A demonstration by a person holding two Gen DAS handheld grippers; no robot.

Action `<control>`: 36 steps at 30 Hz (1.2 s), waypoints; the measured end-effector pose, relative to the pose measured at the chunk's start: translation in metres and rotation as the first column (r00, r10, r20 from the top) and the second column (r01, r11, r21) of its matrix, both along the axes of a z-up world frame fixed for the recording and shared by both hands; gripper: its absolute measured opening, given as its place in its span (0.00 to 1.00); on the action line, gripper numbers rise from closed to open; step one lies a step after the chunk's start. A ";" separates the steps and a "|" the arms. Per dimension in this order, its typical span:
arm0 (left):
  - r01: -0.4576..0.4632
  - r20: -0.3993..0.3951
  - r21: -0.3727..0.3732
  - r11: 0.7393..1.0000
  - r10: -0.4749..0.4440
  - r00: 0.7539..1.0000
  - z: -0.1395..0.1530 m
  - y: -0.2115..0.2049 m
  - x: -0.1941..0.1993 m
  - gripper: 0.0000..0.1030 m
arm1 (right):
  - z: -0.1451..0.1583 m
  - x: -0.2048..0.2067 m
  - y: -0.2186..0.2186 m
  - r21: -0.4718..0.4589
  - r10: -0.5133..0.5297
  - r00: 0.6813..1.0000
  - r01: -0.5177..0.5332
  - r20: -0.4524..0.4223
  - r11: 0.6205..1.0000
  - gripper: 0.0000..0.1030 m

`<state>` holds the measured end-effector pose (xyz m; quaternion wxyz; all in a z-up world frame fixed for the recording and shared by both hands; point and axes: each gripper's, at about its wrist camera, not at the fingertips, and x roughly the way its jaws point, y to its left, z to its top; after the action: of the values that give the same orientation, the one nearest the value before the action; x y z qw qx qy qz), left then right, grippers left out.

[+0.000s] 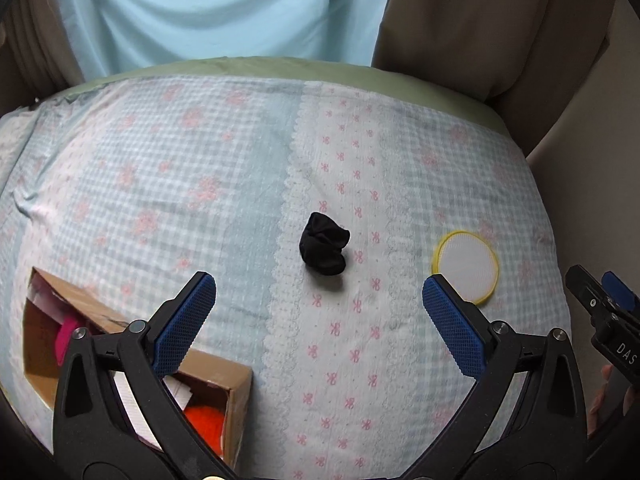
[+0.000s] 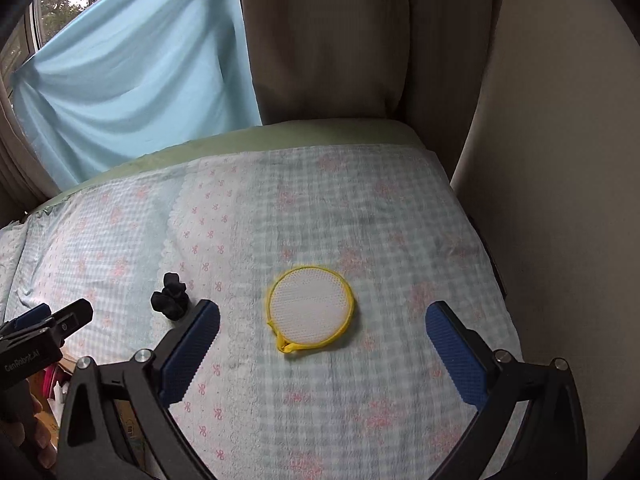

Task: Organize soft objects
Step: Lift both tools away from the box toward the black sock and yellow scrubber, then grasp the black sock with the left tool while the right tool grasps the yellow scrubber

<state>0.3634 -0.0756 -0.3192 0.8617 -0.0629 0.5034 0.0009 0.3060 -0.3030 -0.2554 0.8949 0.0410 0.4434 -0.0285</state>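
A crumpled black sock (image 1: 323, 249) lies on the patterned bedspread (image 1: 160, 184), just ahead of my left gripper (image 1: 319, 312), which is open and empty above the cloth. A round white mesh pad with a yellow rim (image 2: 310, 309) lies flat in front of my right gripper (image 2: 322, 334), also open and empty. The same pad (image 1: 467, 266) shows right of the sock in the left wrist view, and the sock (image 2: 170, 296) sits left of the pad in the right wrist view. A cardboard box (image 1: 236, 380) at lower left holds pink, orange and white soft items.
The right gripper (image 1: 604, 300) enters the left wrist view at the right edge, with a hand behind it. A light blue curtain (image 2: 132, 80) and beige curtains (image 2: 360, 40) hang behind the bed. A wall (image 2: 560, 160) borders the bed on the right.
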 end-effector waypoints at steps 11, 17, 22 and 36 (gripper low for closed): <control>-0.009 -0.052 0.039 0.999 0.011 0.999 -0.114 -0.016 0.067 0.97 | -0.124 0.074 -0.006 0.017 0.020 0.993 -0.018 -0.120 1.000 1.00; 0.005 -0.058 0.069 0.998 -0.001 0.998 -0.144 -0.017 0.080 0.83 | -0.165 0.090 0.012 0.010 0.050 0.988 -0.049 -0.143 0.999 1.00; 0.016 -0.074 0.071 0.997 -0.011 0.997 -0.160 -0.015 0.087 0.68 | -0.189 0.102 0.015 -0.012 0.034 0.986 -0.036 -0.166 0.999 0.90; 0.035 -0.024 0.068 0.997 -0.034 0.999 -0.136 -0.020 0.086 0.22 | -0.168 0.099 0.007 -0.021 -0.008 0.995 0.006 -0.097 1.000 0.23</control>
<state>0.4490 -0.0957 -0.4555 0.8575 -0.0248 0.5138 0.0038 0.4050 -0.2961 -0.4232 0.8726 0.0316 0.4859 -0.0381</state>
